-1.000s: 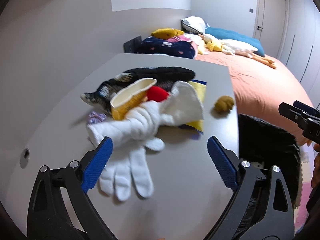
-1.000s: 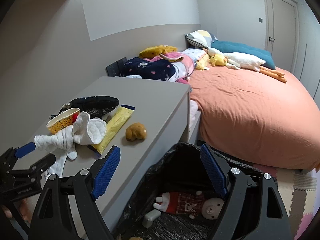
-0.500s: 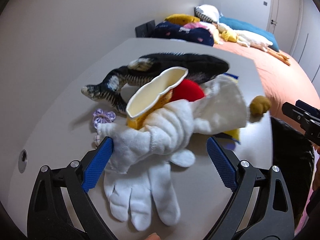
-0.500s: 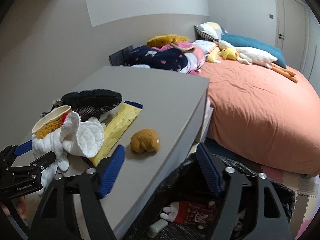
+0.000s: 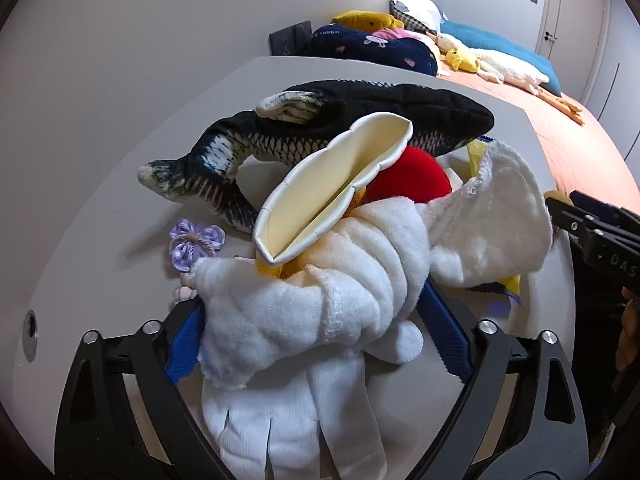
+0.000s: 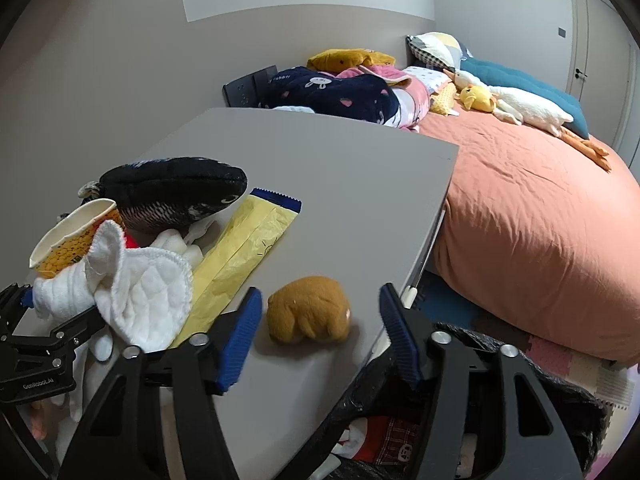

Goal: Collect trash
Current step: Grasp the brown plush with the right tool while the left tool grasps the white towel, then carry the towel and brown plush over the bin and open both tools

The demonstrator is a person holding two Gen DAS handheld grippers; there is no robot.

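A pile lies on the grey table (image 5: pixel 120 152): a white fleecy cloth (image 5: pixel 320 292), a crushed paper cup (image 5: pixel 332 184), a white glove (image 5: pixel 288 420), a red plush (image 5: pixel 408 176), a black fish plush (image 5: pixel 344 120) and a yellow wrapper (image 6: pixel 240 256). My left gripper (image 5: pixel 316 332) is open, its jaws either side of the white cloth. My right gripper (image 6: pixel 320 332) is open around a brown plush lump (image 6: pixel 308 308) near the table's right edge. A black trash bag (image 6: pixel 520 400) hangs below that edge.
A purple fabric flower (image 5: pixel 196 240) lies left of the pile. A bed (image 6: pixel 540 208) with an orange cover, pillows and plush toys stands to the right. A grey wall runs along the left. A cable hole (image 5: pixel 30 332) is in the table.
My left gripper has moved forward until its jaws flank the white cloth. My right gripper has moved forward from over the bag to the brown lump on the table.
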